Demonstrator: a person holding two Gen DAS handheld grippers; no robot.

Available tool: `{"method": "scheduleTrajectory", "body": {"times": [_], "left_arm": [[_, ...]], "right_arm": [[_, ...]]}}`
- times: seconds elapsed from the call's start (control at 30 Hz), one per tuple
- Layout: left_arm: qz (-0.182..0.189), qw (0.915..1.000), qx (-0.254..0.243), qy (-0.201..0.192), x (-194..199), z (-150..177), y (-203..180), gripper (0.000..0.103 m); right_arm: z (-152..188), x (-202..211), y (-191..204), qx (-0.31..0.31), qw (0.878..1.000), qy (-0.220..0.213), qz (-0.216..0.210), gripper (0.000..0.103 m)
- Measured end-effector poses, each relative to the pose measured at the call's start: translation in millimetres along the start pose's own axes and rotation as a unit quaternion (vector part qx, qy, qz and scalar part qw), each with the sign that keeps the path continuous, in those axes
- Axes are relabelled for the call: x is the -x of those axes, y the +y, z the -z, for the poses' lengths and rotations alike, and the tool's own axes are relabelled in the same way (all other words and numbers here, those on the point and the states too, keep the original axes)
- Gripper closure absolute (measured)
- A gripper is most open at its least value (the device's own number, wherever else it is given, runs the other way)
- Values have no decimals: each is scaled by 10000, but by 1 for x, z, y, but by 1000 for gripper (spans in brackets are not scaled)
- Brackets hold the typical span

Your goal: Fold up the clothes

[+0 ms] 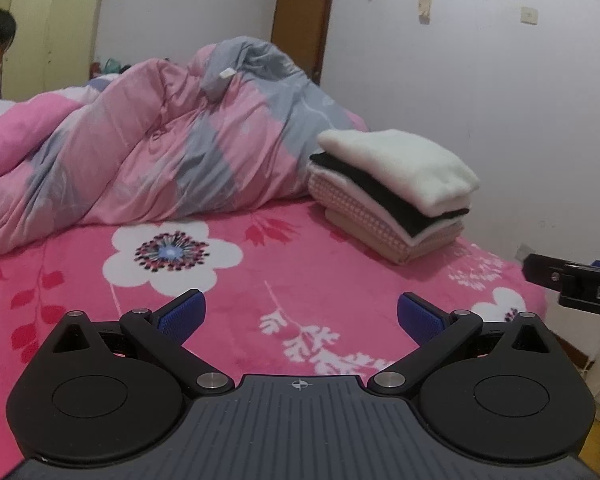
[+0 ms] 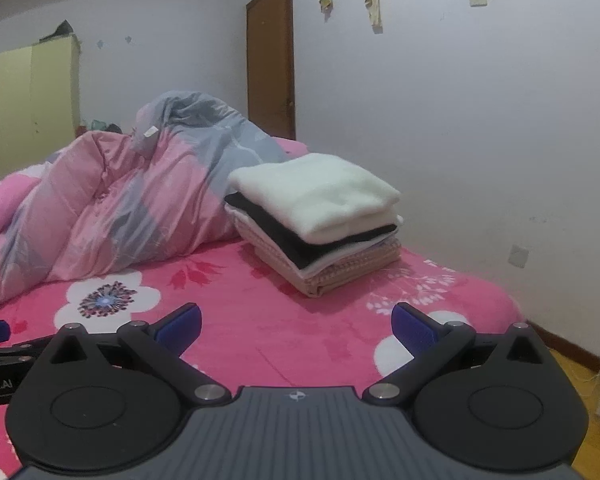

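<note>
Left gripper (image 1: 301, 316): jaws spread wide, nothing between them, hovering low over the bed. Right gripper (image 2: 296, 322): same, jaws wide apart and empty, beside the left one; each shows at the edge of the other's view.

Bed (image 1: 236, 304): pink floral blanket, bare stretch directly under both grippers. No loose garment lies on it in either view.

Quilt (image 1: 148, 152): pink and grey, heaped and rumpled across the far side, touching the back of the stack.

Stack of folded clothes (image 2: 316, 224): sits on the bed near the wall-side edge, ahead of both grippers. Cream fleece piece (image 2: 320, 192) on top, black layer (image 2: 288, 240) under it, then white, then a pink checked piece (image 2: 340, 276) at the bottom. Edges fairly square.

Judgement: the step in hand looks like a pause between garments, or the end of the job. Next move calls for finding another unfolded item, which must be out of frame, and laying it flat on the bare blanket. If none remains, the task looks done.
</note>
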State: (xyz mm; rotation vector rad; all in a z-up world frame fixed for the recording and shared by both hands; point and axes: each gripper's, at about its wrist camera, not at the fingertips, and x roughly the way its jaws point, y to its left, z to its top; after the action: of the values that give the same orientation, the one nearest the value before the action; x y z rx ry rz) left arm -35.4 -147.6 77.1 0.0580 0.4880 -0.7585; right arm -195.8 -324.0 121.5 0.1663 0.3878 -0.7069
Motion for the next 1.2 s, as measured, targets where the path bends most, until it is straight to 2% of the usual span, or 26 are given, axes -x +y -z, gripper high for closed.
{"method": "scheduleTrajectory", "body": {"times": [0.2,0.43,1.2], "left_arm": [[26,9998,78,173,-5,5,6,0],[13,9995,112,311,-10,8,6,0],[-218,9990,-46,383,-10,9,2,0]], "right_arm": [[3,2,9,267,9995,34,184,0],[7,0,10,252,9996,72,146,0],[10,-4,16,349,9992,179,77,0]]}}
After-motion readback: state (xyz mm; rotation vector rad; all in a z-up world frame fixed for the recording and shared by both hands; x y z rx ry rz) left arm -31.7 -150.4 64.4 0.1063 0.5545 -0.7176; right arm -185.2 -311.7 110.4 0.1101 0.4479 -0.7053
